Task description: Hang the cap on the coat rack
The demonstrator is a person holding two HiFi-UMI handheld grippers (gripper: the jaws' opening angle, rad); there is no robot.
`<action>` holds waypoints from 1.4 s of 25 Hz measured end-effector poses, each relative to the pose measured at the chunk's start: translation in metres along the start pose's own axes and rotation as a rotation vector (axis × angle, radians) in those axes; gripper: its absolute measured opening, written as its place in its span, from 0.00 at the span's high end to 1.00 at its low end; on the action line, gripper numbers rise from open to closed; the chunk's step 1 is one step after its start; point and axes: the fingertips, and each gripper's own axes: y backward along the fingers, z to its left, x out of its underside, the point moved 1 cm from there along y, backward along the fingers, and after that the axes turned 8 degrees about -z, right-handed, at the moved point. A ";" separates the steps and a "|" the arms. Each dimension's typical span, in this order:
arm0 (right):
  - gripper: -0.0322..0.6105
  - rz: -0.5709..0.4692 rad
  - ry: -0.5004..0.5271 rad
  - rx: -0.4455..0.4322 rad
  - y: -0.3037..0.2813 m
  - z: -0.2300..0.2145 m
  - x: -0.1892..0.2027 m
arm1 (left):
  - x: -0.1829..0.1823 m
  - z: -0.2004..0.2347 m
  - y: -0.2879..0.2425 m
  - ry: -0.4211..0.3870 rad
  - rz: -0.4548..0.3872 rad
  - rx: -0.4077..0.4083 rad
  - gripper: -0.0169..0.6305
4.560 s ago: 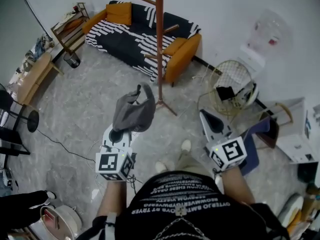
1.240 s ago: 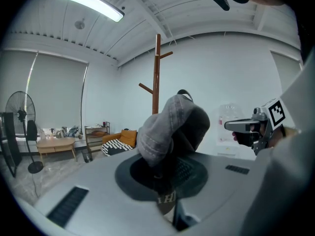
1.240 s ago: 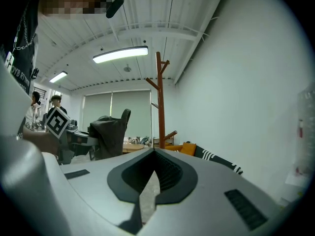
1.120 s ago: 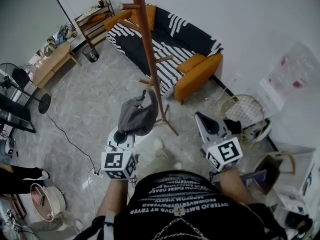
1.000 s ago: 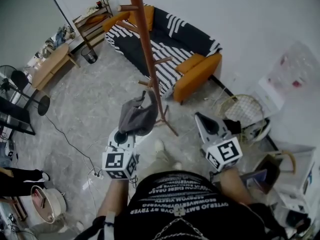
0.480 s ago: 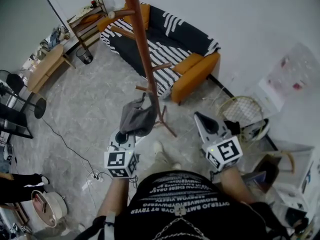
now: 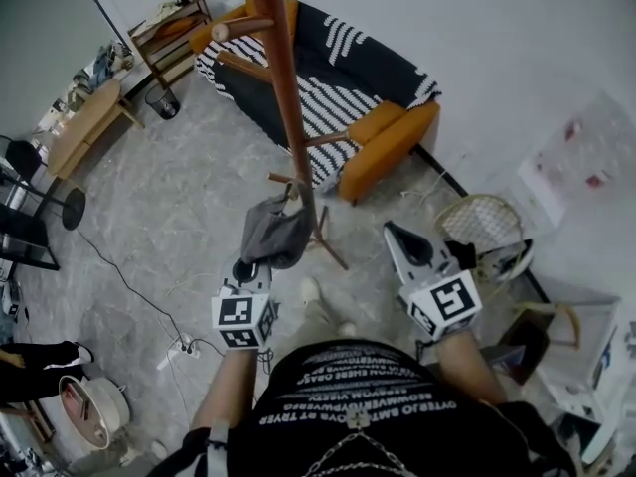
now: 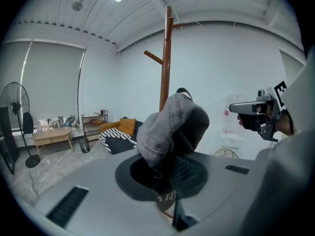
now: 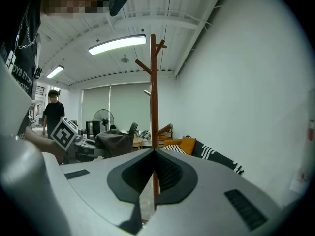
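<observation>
A grey cap [image 7: 276, 235] hangs bunched above my left gripper [image 7: 254, 264], which is shut on its fabric. In the left gripper view the cap [image 8: 170, 127] fills the middle, above the left gripper's [image 8: 160, 173] jaws. The brown wooden coat rack [image 7: 288, 97] rises just behind the cap, with its pegs sticking out at several heights. The coat rack's pole [image 8: 166, 58] shows behind the cap. My right gripper [image 7: 395, 235] is shut and empty to the right of the rack's base. From the right gripper [image 9: 153, 154], the coat rack [image 9: 153, 82] stands straight ahead and the cap [image 9: 115, 141] is to its left.
A black-and-white sofa with orange cushions [image 7: 328, 78] stands behind the rack. A round wire basket [image 7: 477, 229] is at the right, a wooden table [image 7: 84, 122] and a shelf at the far left. A cable [image 7: 139, 291] runs over the floor. Another person [image 9: 53, 114] stands far off.
The coat rack has come nearer and looms larger in the head view. The left gripper with the cap has closed in a little on the pole. The right gripper holds its place.
</observation>
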 end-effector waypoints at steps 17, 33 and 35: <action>0.96 0.028 -0.010 -0.001 -0.032 -0.008 0.012 | 0.034 0.016 -0.035 -0.018 0.075 -0.005 0.95; 0.96 0.059 -0.020 -0.010 -0.044 -0.012 0.018 | 0.067 0.022 -0.059 -0.027 0.140 -0.015 0.95; 0.96 0.051 -0.022 -0.014 -0.044 -0.011 0.018 | 0.071 0.023 -0.060 -0.028 0.147 -0.019 0.95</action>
